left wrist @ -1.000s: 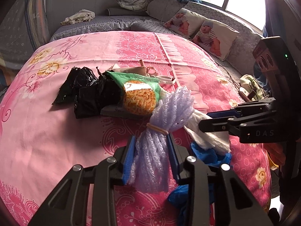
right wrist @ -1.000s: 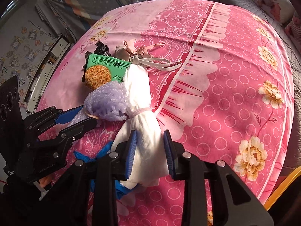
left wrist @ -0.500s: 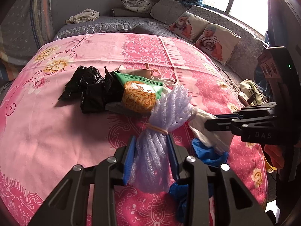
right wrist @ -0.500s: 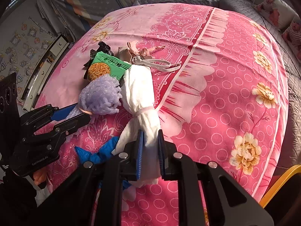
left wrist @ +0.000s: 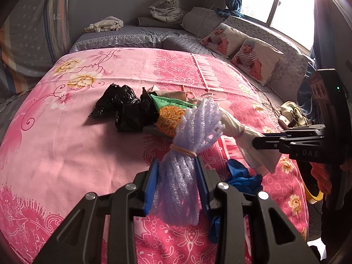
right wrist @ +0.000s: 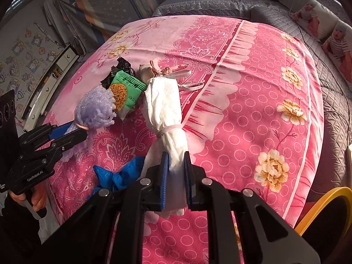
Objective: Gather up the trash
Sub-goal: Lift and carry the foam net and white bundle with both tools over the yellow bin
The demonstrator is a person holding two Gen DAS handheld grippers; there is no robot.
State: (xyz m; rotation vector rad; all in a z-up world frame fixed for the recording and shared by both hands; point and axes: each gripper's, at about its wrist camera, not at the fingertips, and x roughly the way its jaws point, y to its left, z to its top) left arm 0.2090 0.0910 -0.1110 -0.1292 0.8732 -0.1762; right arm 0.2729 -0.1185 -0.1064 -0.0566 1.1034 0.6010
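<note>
Your left gripper (left wrist: pixel 177 184) pinches the soft, light purple foam bundle (left wrist: pixel 193 129) below its band, your right gripper (right wrist: pixel 176 180) the limp white cloth bundle (right wrist: pixel 164 103), both over the bed (right wrist: pixel 253 92).

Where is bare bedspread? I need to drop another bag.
Free: the pale pink floral stretch of the pink bedspread left of the crumpled black plastic bag, and the circle-patterned side right of the white tied cloth bundle. Crowded: around the green snack packet and blue glove.

We can't read the green wrapper (right wrist: pixel 126 89) print, and the yellow bin (right wrist: pixel 323 206) gets cut off at the corner.
</note>
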